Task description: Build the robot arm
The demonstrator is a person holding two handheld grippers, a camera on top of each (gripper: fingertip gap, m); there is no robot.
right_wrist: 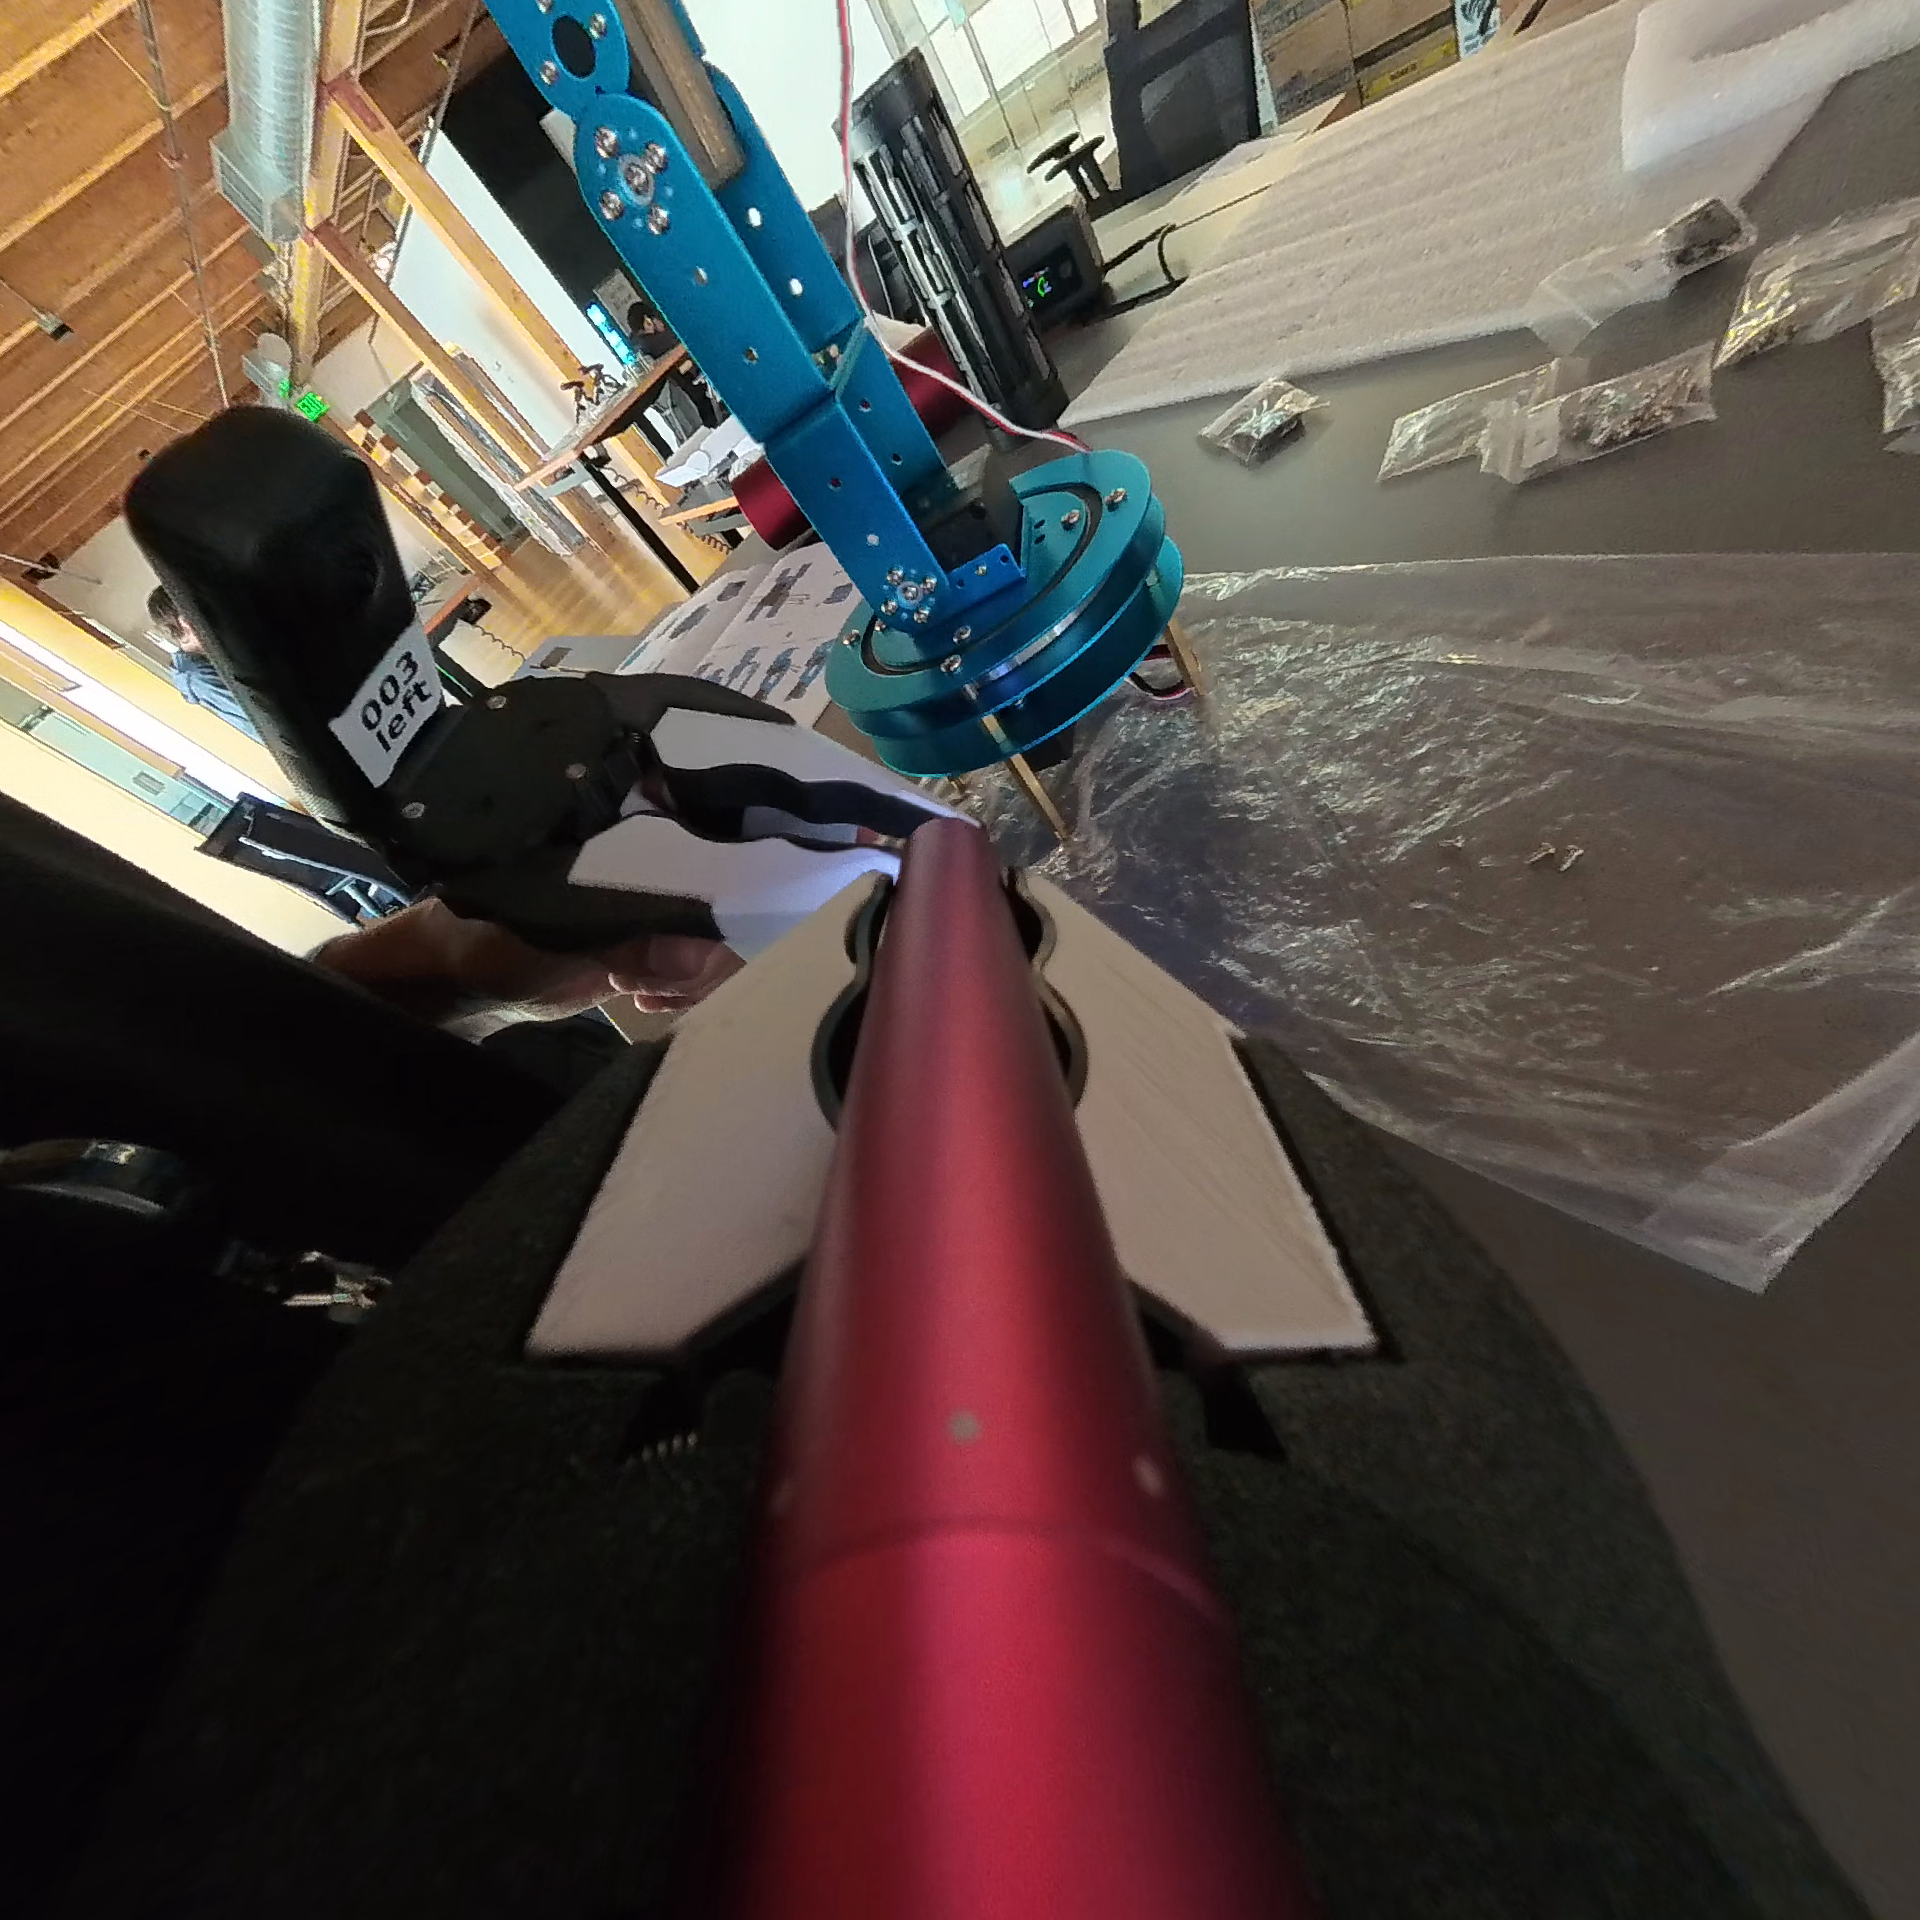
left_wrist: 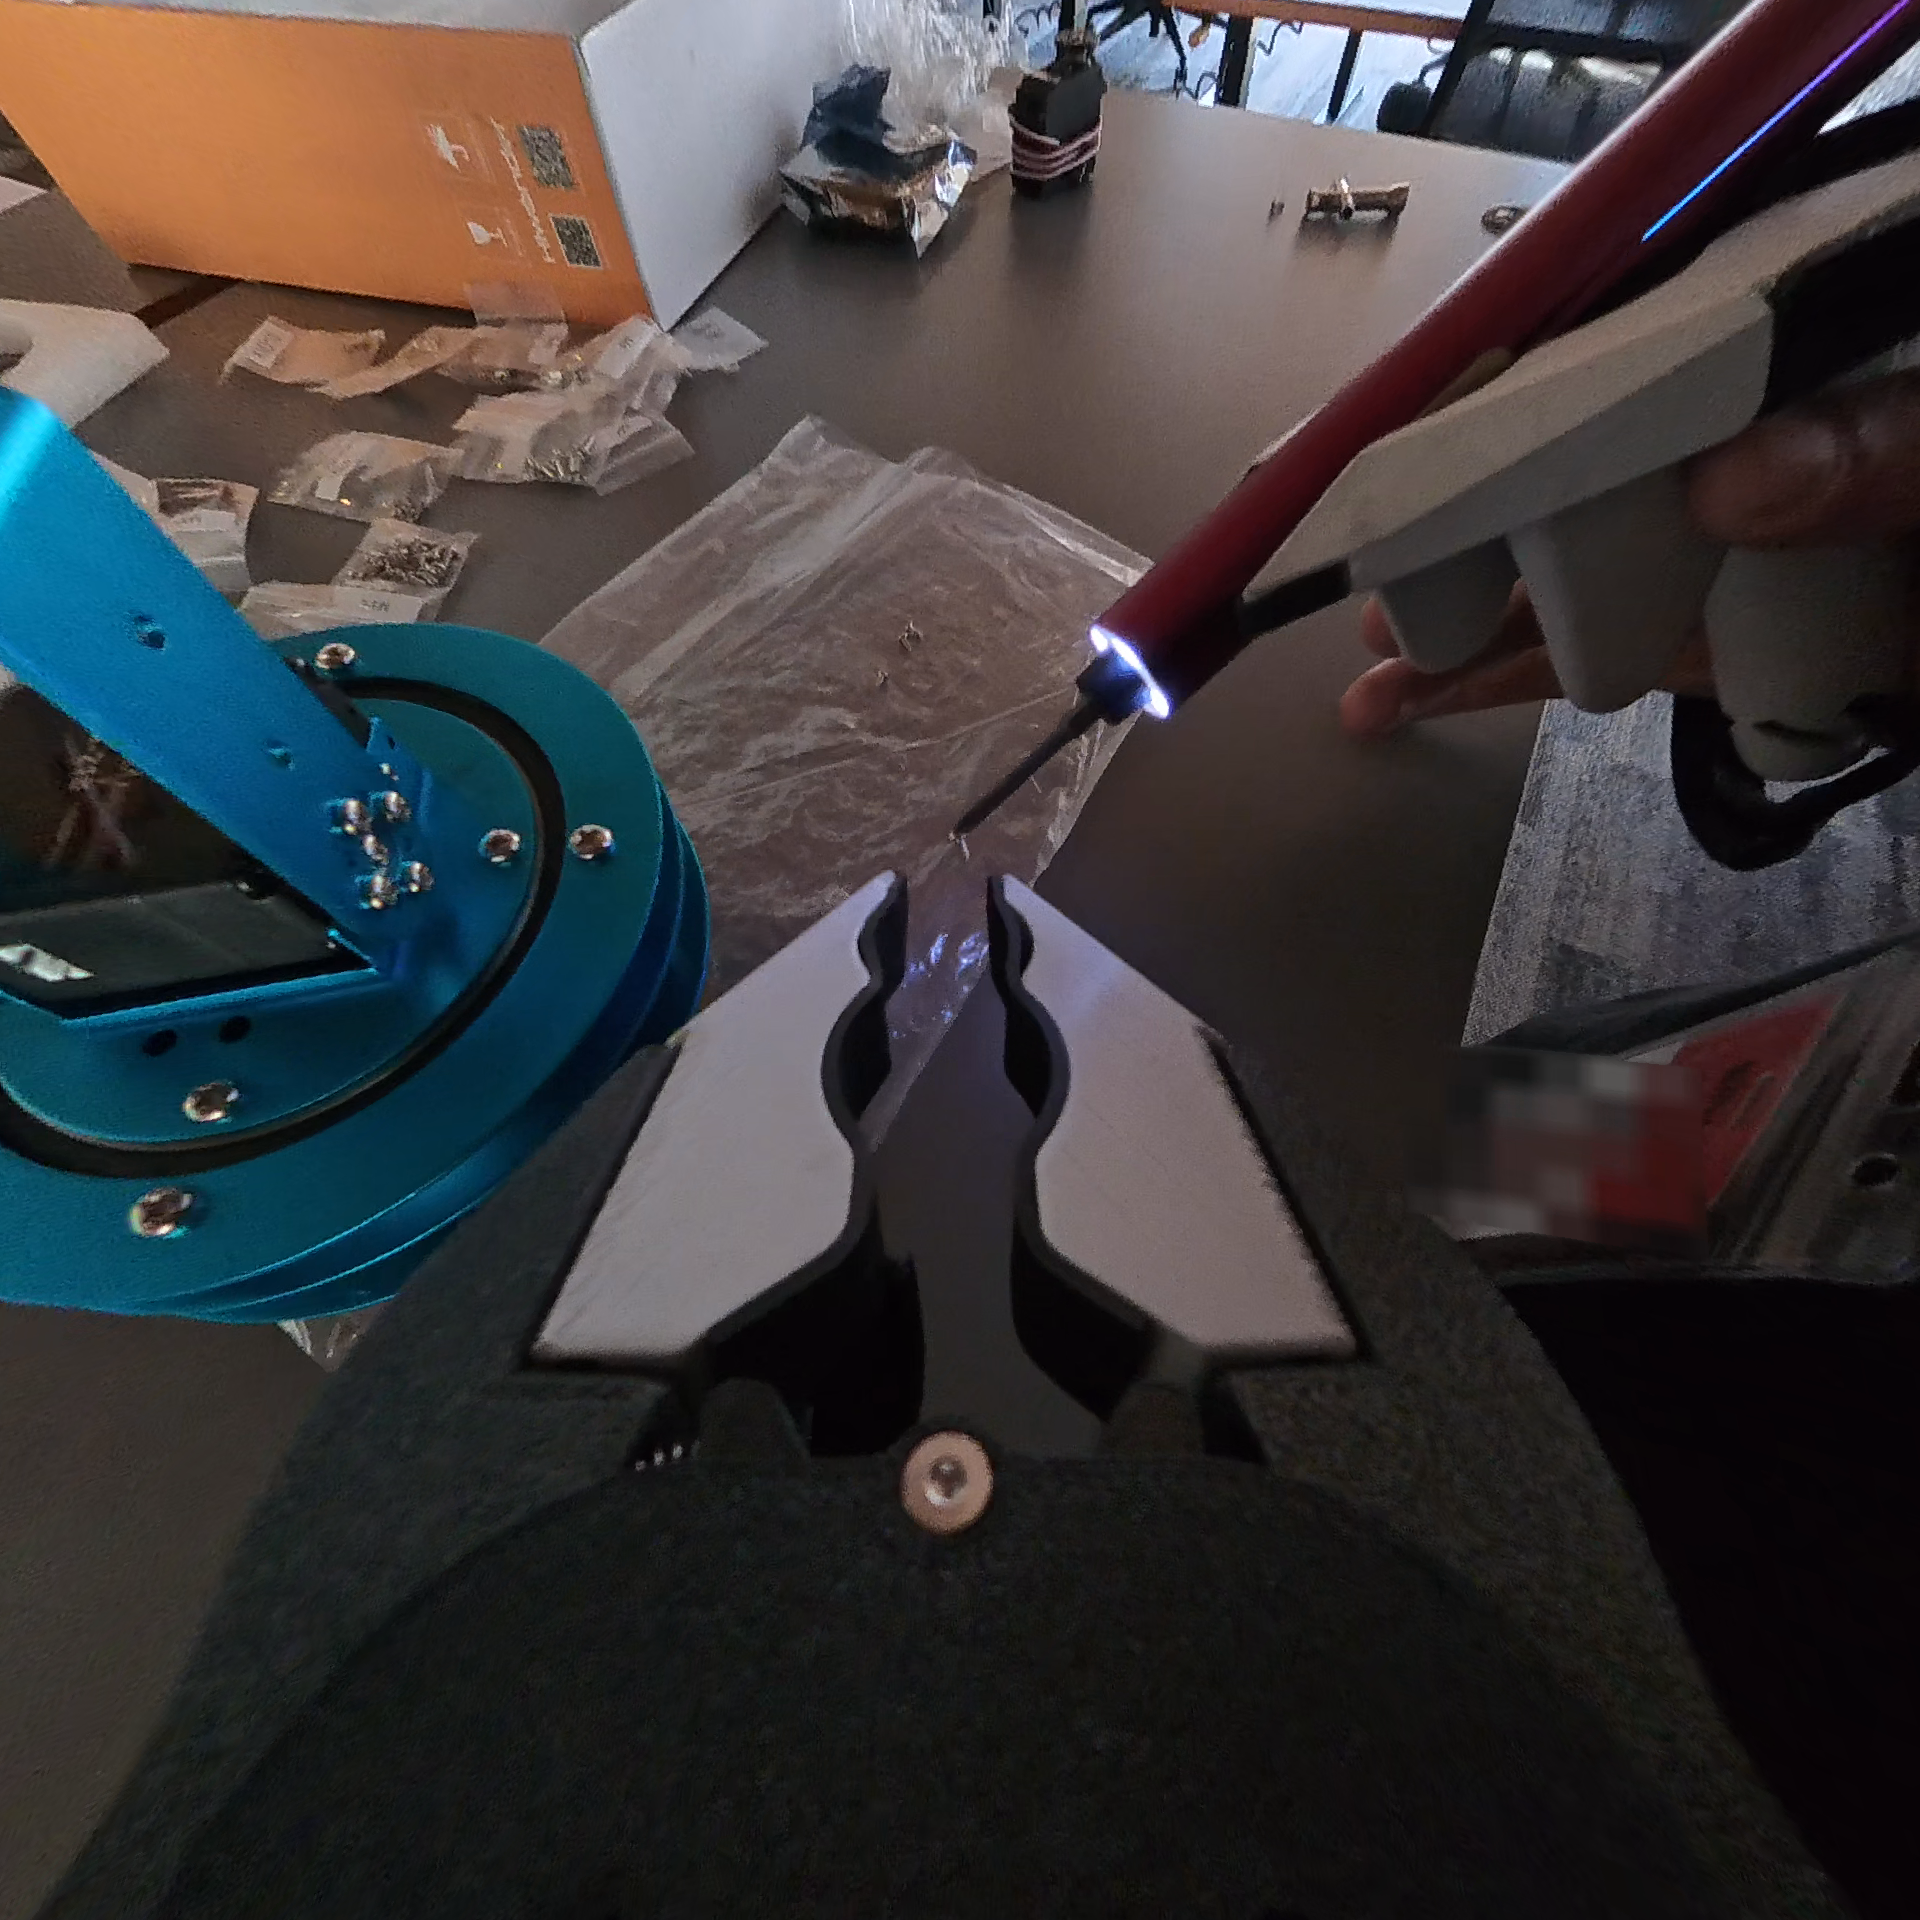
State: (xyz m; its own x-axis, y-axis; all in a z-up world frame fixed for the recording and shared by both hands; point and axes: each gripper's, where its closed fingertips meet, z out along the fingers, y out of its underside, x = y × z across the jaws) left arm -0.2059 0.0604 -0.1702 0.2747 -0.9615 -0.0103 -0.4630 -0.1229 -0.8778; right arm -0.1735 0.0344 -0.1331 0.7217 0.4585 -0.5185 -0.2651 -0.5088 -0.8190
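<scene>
Blue arm assy (left_wrist: 312, 935): far left, on table (left_wrist: 1195, 343), round stacked base on thin standoffs, upright bracket arm, many small screws in ring. Prob. rigid aluminium, top-heavy; safest hold judged at base rim or lower bracket, not at red/white wires seen in right wrist view.

Bags of hardware (left_wrist: 416, 488): behind blue assy, scattered, small clear packets w/ screws. Light, slippery, floppy.

Orange box (left_wrist: 312, 156): back left, lying on side, well apart from work area.

Plastic sheet (left_wrist: 831, 644): centre, flat on table, crinkly, thin. Few loose screws (left_wrist: 909, 636) on it; tiny, easy to scatter or lose in folds. Sheet prob. slides if dragged.

Left claw (left_wrist: 943, 904): narrowly spread, nothing pinched, tips hovering over near edge of sheet, just beside blue base.

Screwdriver (left_wrist: 1351, 488): red pen-type, powered, light ring lit at nose, thin bit pointing down at sheet just ahead of left claw tips; tiny screw appears to sit at bit tip, unsure if attached. Smooth metal barrel, prob. slippery, light; bit thin, bendable.

Right claw (right_wrist: 951, 894): pressed onto screwdriver barrel, tool running along the fingers, nose past tips.

In the way: left claw & blue base crowd the bit from the left; sheet folds under the tip.
</scene>
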